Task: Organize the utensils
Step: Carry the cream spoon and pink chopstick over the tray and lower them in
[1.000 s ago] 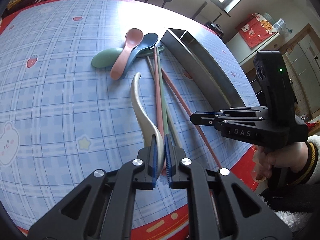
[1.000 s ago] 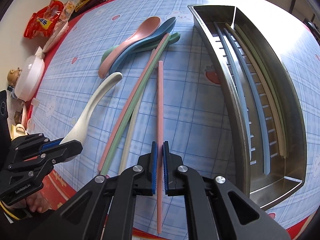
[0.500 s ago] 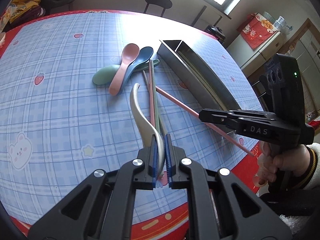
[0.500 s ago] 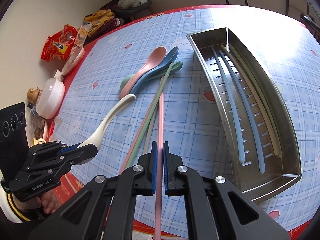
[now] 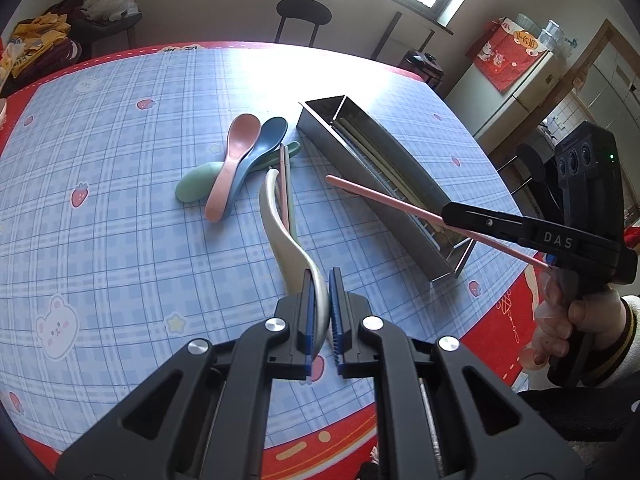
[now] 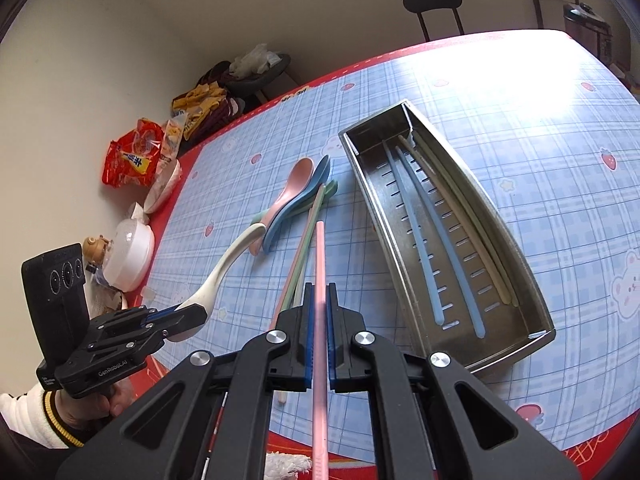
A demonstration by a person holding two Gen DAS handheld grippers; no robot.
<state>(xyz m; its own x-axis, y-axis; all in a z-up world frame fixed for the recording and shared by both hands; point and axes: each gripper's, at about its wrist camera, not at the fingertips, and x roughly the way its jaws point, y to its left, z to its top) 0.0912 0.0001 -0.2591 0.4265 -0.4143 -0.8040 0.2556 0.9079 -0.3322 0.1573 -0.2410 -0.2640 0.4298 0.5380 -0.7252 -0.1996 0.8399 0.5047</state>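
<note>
Both grippers loaded. Right gripper (image 6: 319,334) clamps a pink chopstick (image 6: 319,264) near mid-length; left gripper (image 5: 319,314) is closed on the bowl end of a white spoon (image 5: 280,232), handle pointing away.

Step in hand, as I read it: carry the pink stick to the tray (image 6: 532,292) and lay it in with the blue and beige sticks already there.

Doing it well:
- Line the stick up with the tray's long axis before lowering; it's long and will catch the end walls if skewed.
- Lower until it's near the slotted floor, then release. Thin and light, so it'll bounce or roll if dropped.
- Keep the free tip clear of the near wall.
- Keep the spoon out of the right hand's path.

Pose: both grippers angled steeply down toward the table (image 5: 100,220), both loads off the table. Right one is beside the tray's near end, stick tip reaching back toward the spoon pile (image 5: 240,160). Left sits low and near the table edge.
</note>
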